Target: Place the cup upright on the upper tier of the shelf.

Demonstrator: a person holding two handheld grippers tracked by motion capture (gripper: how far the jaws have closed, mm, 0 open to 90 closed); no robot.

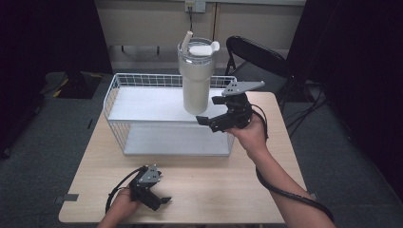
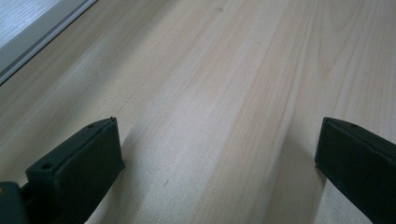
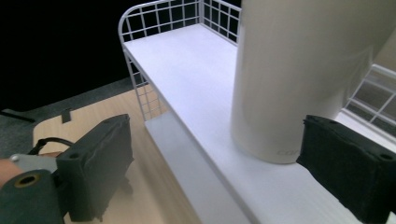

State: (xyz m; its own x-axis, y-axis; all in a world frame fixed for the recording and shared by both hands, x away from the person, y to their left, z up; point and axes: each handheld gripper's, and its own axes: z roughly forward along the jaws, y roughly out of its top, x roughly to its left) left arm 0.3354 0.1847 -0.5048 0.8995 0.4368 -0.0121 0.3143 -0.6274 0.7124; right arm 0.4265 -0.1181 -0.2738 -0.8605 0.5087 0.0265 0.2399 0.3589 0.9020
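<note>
The tumbler point(image 1: 196, 76) stands on the rack's point(image 1: 142, 105) upper shelf near its right end, just beyond the right gripper point(image 1: 215, 110). Its jaws gape wide, holding nothing

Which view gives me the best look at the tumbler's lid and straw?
The high view: it shows the whole tumbler standing on the rack's upper shelf, with lid and straw on top. The right gripper view shows the lower body close up between the open right tongs. The left gripper view looks at bare table.
</note>
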